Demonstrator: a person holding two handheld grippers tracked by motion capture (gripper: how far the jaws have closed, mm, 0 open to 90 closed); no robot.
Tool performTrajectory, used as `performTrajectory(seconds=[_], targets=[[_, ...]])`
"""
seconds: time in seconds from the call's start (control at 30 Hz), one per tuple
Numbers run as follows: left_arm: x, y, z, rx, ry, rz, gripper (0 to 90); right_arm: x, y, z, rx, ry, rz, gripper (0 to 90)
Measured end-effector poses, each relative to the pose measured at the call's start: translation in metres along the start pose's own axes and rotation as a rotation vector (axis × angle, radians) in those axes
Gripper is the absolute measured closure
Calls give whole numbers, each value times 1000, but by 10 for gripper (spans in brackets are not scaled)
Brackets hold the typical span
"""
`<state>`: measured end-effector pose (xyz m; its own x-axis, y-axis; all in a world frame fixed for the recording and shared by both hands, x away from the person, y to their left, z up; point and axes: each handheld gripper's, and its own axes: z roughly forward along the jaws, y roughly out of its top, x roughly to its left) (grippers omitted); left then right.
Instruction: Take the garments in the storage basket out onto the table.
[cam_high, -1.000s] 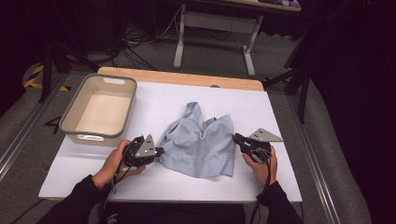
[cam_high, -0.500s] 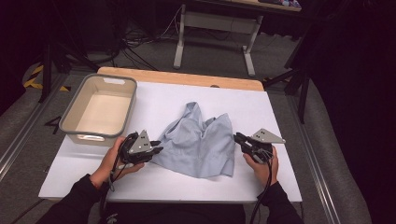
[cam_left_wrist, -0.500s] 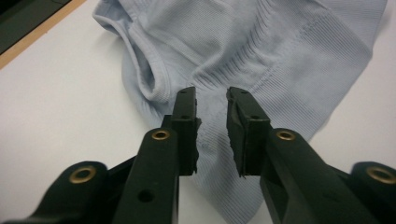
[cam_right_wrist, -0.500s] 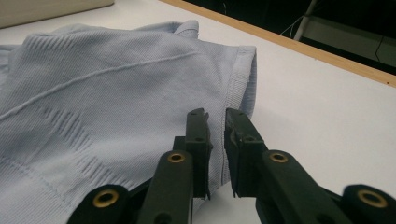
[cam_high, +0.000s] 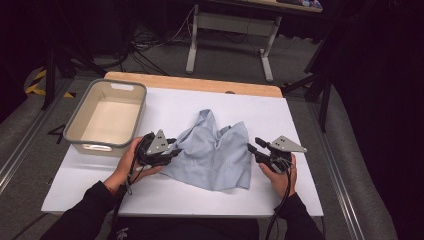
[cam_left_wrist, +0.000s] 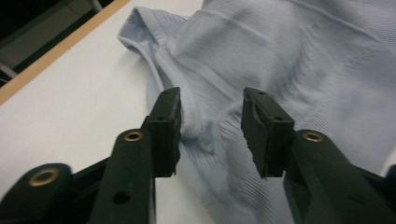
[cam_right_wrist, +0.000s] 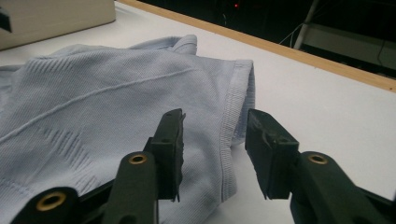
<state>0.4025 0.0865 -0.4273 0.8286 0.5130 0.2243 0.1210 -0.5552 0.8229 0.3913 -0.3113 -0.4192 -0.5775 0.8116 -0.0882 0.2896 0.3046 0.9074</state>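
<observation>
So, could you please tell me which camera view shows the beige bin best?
The high view: the whole beige bin sits at the table's left, its inside visible. The right gripper view catches a bit of its wall at top left.

Black sleeves; black grippers (cam_high: 176, 153) — grey triangular plates, brass rivets

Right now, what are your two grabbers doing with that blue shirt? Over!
Left gripper and right gripper: jaws just opened, cloth edge between them, not pinched. Blue shirt rumpled on the white table. Nothing in the way.
</observation>
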Motion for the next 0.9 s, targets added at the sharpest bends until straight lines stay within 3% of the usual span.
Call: performTrajectory(seconds=[0.27,0.47,0.67,0.9], targets=[[12,6,16,-13,-6,-27,476,-1,-2,6,28,15,7,417],[13,6,29,15,-23,-15,429,0,-2,8,37,11,-4,375],[13,6,41,47,-82,-16,401,2,-3,13,68,24,-13,356],[15,6,58,104,-118,-28,408,3,-4,16,82,33,-17,357]])
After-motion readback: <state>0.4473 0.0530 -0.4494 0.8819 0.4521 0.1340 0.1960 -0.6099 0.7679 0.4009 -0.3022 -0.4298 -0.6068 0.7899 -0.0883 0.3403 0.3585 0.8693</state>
